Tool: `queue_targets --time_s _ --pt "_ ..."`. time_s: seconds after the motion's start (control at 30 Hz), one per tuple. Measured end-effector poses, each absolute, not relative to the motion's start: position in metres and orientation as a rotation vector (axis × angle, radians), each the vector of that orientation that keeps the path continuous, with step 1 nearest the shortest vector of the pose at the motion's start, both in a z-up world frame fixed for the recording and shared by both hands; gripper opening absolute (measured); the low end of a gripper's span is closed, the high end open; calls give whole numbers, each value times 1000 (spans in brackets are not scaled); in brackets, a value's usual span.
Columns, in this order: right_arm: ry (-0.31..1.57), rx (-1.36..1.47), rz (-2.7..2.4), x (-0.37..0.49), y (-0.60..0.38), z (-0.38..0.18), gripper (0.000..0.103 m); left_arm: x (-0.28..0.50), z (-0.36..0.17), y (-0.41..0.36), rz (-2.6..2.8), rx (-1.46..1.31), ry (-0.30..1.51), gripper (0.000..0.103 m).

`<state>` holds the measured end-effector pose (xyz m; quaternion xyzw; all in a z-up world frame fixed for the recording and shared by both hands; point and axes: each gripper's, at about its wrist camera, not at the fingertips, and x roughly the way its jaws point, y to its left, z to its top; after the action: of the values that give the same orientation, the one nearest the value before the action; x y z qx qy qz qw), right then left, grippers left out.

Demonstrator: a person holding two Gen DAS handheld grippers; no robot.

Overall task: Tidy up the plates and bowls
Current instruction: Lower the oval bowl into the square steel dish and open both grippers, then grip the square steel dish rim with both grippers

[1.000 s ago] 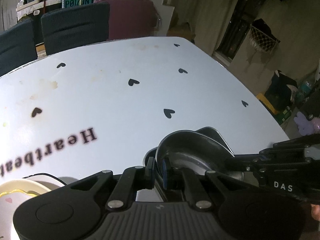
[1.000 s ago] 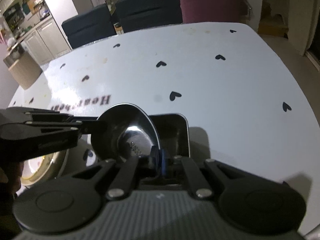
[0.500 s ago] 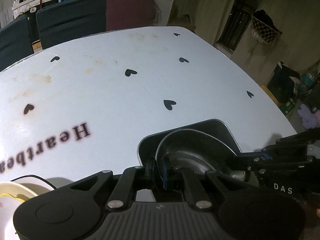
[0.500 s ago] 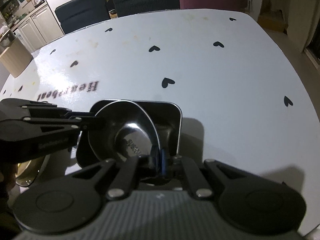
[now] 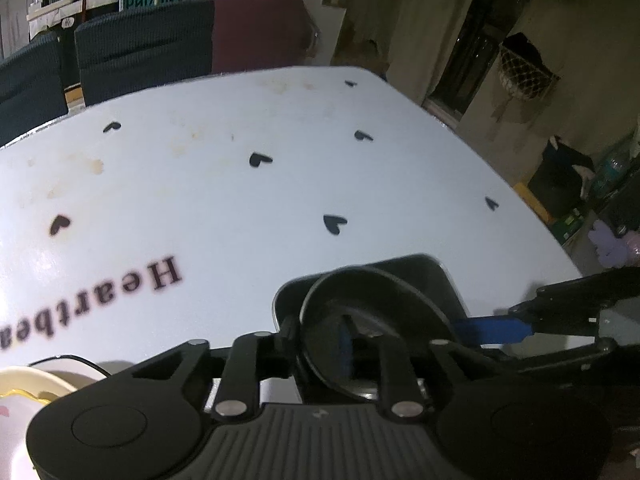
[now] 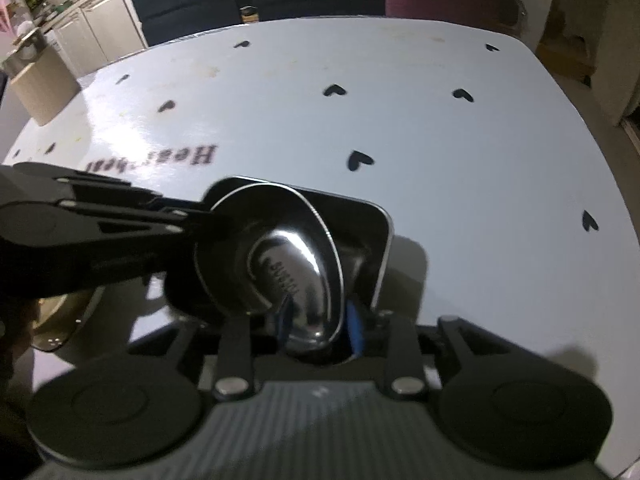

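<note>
Bowl: round steel bowl (image 6: 288,264) sits tilted inside a dark square dish (image 6: 372,232), near the desk's (image 5: 280,184) near edge, toward its right-hand corner in the left wrist view.
Bowl in left view: same bowl (image 5: 372,320) shows as a dark ring; its near rim is cut off behind the gripper body, and the base is only partly seen.
Square dish in left view: dish (image 5: 436,276) shows just its far wall and corners; the rest is covered by the bowl.
Left gripper: left gripper (image 5: 320,340) straddles the bowl's near-left rim, one blue pad (image 5: 344,340) inside the bowl, the other finger outside. Its jaws have just been opening, with the rim between them; the pads look to stand slightly clear of the metal, though the dim light makes that hard to confirm.
Right gripper: right gripper (image 6: 320,320) straddles the bowl's opposite rim, a blue pad (image 6: 356,328) outside and one inside. Its jaws have just been opening too, a gap showing beside the rim, so nothing is clamped.
Right gripper from the left view: its blue finger (image 5: 492,330) reaches in from the right, ending at the bowl's edge.
Left gripper from the right view: a black linkage (image 6: 100,216) coming in from the left, its tips hidden behind the bowl's rim.
Cream plate: pale plate (image 5: 24,404) at the desk's near left corner, mostly cut off by the frame and the gripper body.
Desk print: black hearts and the word "Heartbeat", partly cropped.
</note>
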<state>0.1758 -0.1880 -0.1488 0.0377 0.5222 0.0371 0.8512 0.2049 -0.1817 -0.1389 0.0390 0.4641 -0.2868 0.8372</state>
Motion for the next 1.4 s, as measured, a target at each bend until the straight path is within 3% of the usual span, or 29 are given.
queue_targets --time_s 0.2,0.97,1.3,1.4 --pt "1035 165 87 175 -195 -130 36 201 -128 -175 -629 61 950 34" --pt "1073 231 -81 196 -227 -150 35 185 -142 -170 -650 278 1032 34" --pt "1112 239 -67 196 -232 -161 17 196 -148 -174 -603 253 1033 34" --pt "1123 239 -49 194 -232 -164 16 201 -149 -173 -589 221 1037 33"
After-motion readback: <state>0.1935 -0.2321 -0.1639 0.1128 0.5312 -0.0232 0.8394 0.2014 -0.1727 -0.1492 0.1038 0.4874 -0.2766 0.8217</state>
